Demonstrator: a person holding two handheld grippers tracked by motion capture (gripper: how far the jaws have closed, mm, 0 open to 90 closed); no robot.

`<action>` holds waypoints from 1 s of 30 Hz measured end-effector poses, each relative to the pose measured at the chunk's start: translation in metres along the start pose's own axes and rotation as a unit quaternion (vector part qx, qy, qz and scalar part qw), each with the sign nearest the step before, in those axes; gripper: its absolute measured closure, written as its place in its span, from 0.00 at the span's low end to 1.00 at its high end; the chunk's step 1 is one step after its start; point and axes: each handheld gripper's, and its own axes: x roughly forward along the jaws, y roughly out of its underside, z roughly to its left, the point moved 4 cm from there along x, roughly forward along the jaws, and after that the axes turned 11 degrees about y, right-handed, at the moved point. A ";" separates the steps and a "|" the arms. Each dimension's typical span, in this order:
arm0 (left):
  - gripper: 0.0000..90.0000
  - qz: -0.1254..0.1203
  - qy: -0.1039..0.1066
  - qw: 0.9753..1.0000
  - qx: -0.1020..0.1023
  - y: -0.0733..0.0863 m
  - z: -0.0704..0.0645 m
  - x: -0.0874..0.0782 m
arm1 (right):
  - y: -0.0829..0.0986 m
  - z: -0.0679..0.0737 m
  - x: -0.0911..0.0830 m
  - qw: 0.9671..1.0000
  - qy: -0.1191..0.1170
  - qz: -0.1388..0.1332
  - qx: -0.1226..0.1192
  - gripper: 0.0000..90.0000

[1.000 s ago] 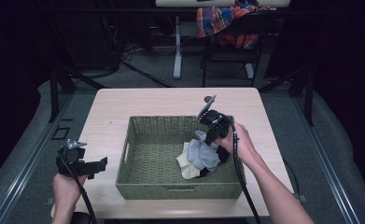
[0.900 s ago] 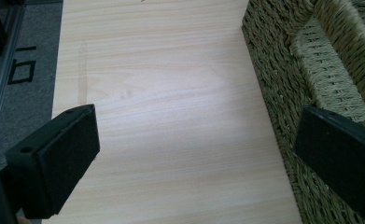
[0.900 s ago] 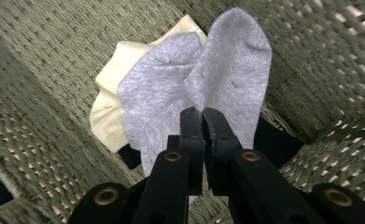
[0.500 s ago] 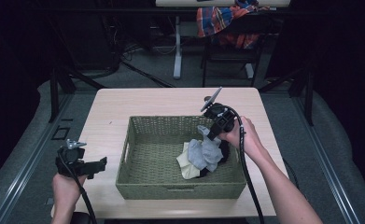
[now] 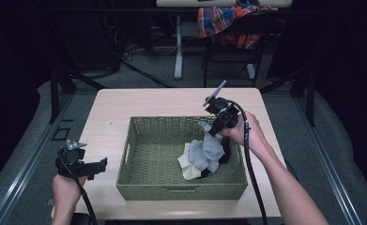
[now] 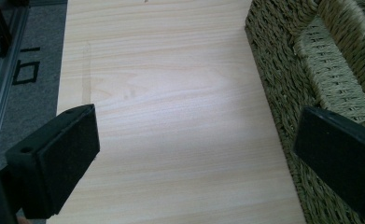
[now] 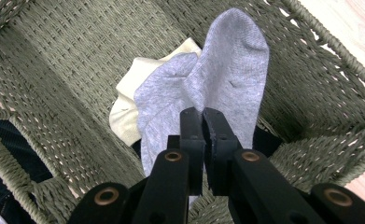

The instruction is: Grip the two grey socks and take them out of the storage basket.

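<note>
A green woven basket sits in the middle of the light wooden table. In it lie a grey sock, a cream sock and a dark piece of cloth. My right gripper is over the basket's right side, shut on the grey sock, which hangs from its jaws above the cream sock. My left gripper is held low at the table's near left corner, open, its jaws wide apart over bare wood beside the basket's wall.
A chair with a plaid cloth stands beyond the table's far edge. Grey floor and dark metal rails flank the table. The table's left strip beside the basket is bare wood.
My right gripper has lifted back and up toward the basket's far right corner, drawing the grey sock up from the pile. The left gripper has barely moved.
</note>
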 end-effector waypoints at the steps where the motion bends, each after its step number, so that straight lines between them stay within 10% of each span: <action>1: 0.01 0.000 0.000 1.000 0.000 0.000 0.000 0.000 | 0.000 0.000 -0.001 1.000 0.000 -0.001 0.001 0.98; 30: 0.01 0.003 0.000 1.000 0.000 0.001 0.000 0.001 | 0.007 -0.032 -0.052 0.999 0.030 -0.025 0.026 0.98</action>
